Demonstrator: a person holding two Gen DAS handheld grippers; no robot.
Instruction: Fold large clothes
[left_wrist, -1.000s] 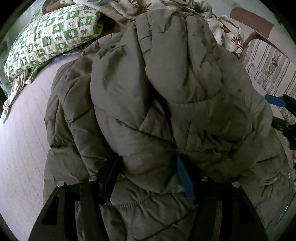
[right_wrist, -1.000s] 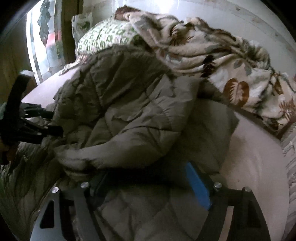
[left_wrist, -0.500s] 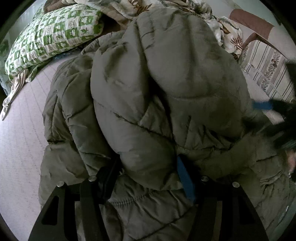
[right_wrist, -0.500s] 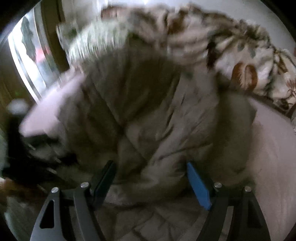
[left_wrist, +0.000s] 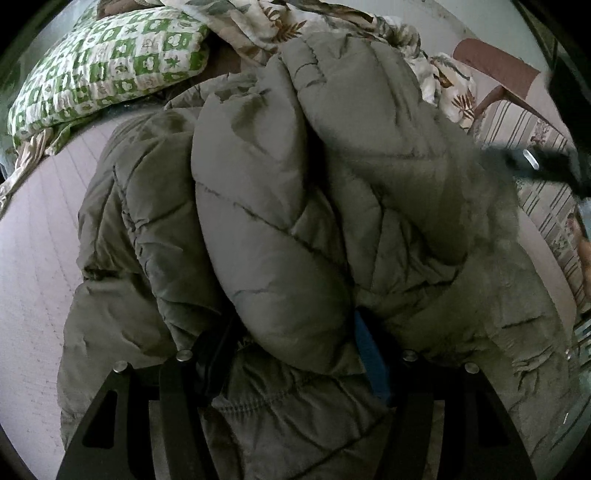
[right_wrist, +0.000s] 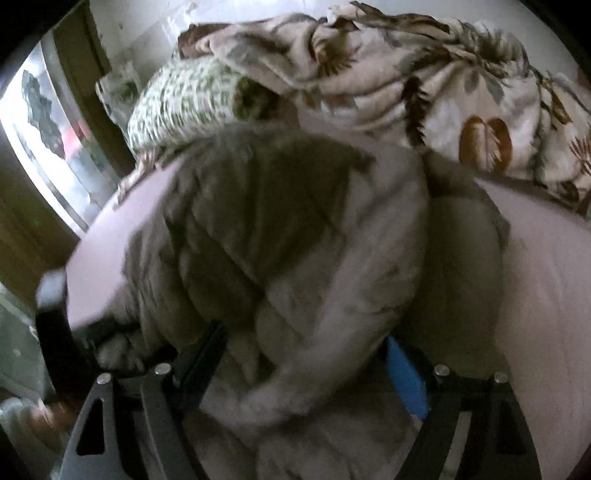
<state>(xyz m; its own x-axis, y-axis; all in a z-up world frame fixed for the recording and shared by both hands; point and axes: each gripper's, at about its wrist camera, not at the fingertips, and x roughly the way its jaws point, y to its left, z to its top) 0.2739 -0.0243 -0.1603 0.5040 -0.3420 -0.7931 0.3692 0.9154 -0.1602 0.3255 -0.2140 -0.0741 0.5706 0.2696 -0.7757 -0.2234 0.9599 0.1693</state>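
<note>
Nearest to the left wrist camera, the left gripper (left_wrist: 295, 347) has its two fingers spread wide around a thick fold of the grey padded jacket (left_wrist: 295, 184), and the fabric fills the gap. In the right wrist view, the right gripper (right_wrist: 303, 354) also stands wide with a bulge of the jacket (right_wrist: 295, 240) between its fingers; this picture is blurred, so I cannot tell if it presses the fabric. The jacket lies bunched in the middle of the bed (left_wrist: 33, 240). Farther away are the green pillow (left_wrist: 107, 70) and the leaf-pattern blanket (right_wrist: 424, 74). The puffy filling is springy, so I think a fold can slip out or open again.
</note>
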